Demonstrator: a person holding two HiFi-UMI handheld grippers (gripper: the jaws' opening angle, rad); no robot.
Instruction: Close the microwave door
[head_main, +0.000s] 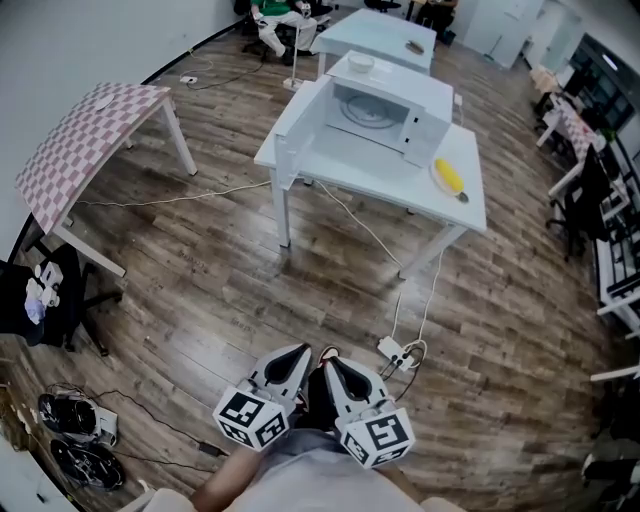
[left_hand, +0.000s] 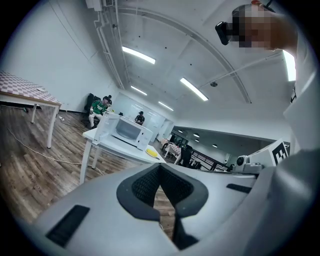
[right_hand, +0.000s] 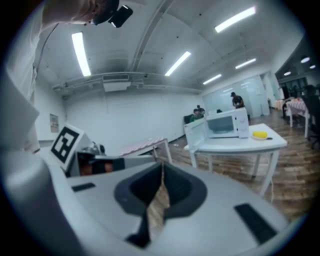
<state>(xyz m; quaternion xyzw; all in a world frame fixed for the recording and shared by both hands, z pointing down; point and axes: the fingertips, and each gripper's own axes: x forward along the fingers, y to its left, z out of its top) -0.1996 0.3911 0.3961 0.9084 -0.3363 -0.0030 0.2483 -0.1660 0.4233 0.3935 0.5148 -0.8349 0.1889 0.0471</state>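
Open wooden floor (head_main: 230, 280) runs up to the white surface (head_main: 445, 205), crossed only by a cable (head_main: 360, 225) and power strip (head_main: 391, 349), while the microwave door (head_main: 295, 130) stands swung out at the surface's left corner.

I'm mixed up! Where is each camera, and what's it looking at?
Head view: on the person's head, looking down at the left hand-held gripper, right hand-held gripper and shirt.
Left gripper view: on the left one, facing along its shut jaws; shirt at right.
Right gripper view: on the right one, same; shirt at left.
All share the open microwave.
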